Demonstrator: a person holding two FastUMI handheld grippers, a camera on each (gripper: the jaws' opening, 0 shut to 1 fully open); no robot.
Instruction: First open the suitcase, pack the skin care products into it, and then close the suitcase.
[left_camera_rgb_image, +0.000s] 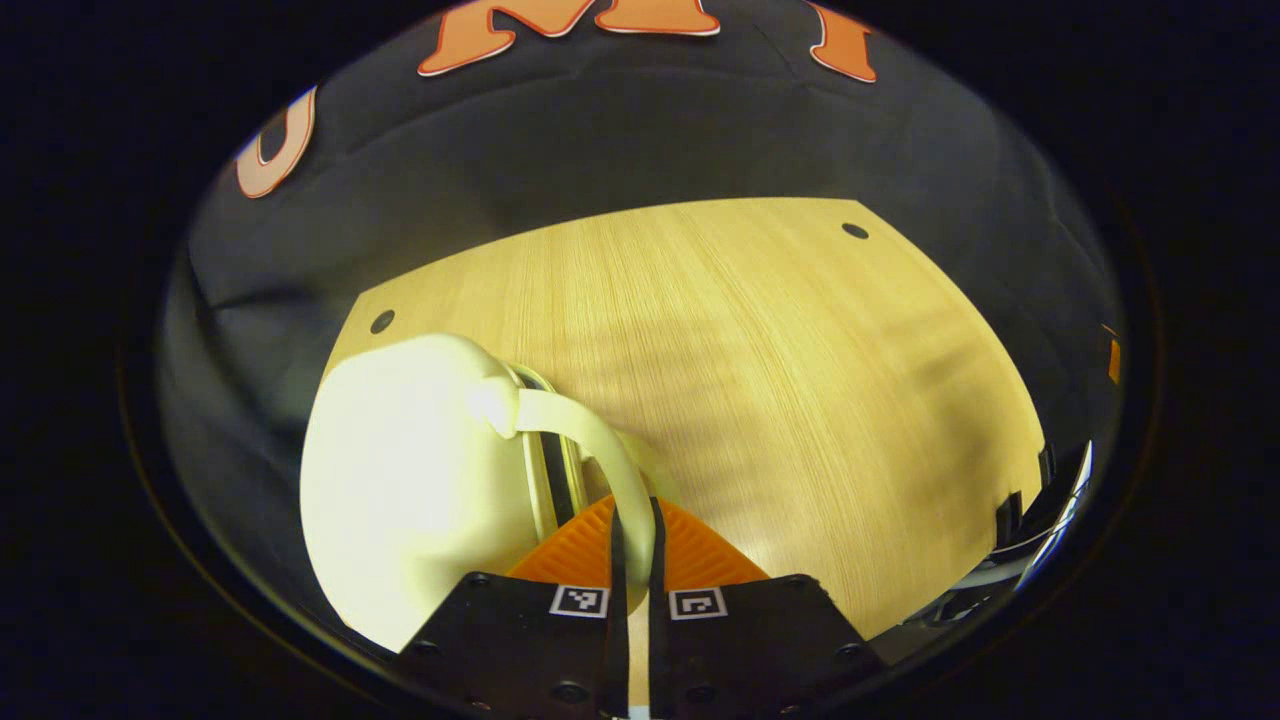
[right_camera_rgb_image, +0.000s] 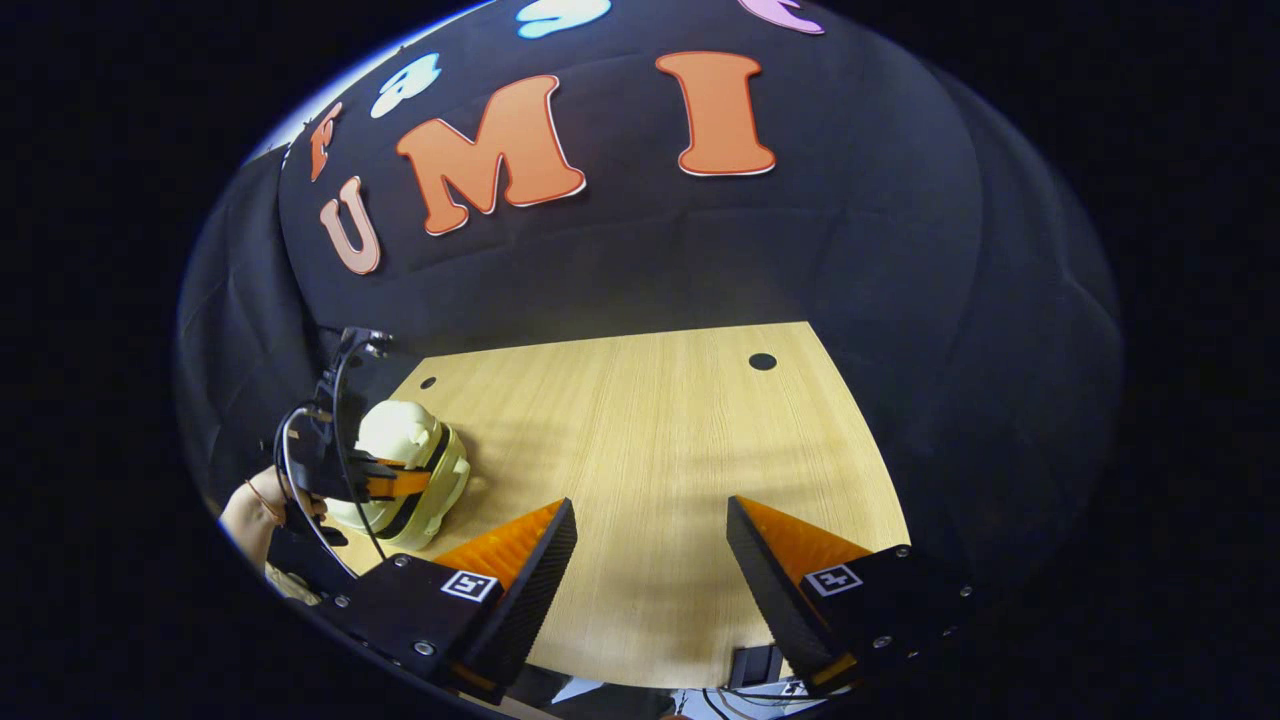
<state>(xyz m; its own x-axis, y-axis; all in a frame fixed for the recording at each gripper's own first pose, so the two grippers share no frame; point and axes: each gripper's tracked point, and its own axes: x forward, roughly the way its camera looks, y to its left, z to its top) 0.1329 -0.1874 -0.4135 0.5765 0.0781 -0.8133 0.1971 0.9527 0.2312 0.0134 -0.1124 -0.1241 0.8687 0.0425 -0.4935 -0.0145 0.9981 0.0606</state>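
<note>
Orange jaws of our left gripper (left_camera_rgb_image: 632, 545) pinch the thin handle (left_camera_rgb_image: 600, 450) of the small cream suitcase (left_camera_rgb_image: 410, 480), a light, slick hard shell at the desk's (left_camera_rgb_image: 780, 380) left edge, while our right gripper (right_camera_rgb_image: 650, 550) hangs with jaws apart.

Wooden table (right_camera_rgb_image: 650, 450); cream suitcase (right_camera_rgb_image: 405, 470), seemingly shut, at its corner

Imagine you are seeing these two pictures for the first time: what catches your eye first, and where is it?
The pale cream suitcase stands out, sitting near the left edge of the wooden table. The left gripper has its orange fingers closed on the suitcase's curved handle. In the right gripper view, the right gripper hangs wide open over bare table, well apart from the suitcase.
</note>
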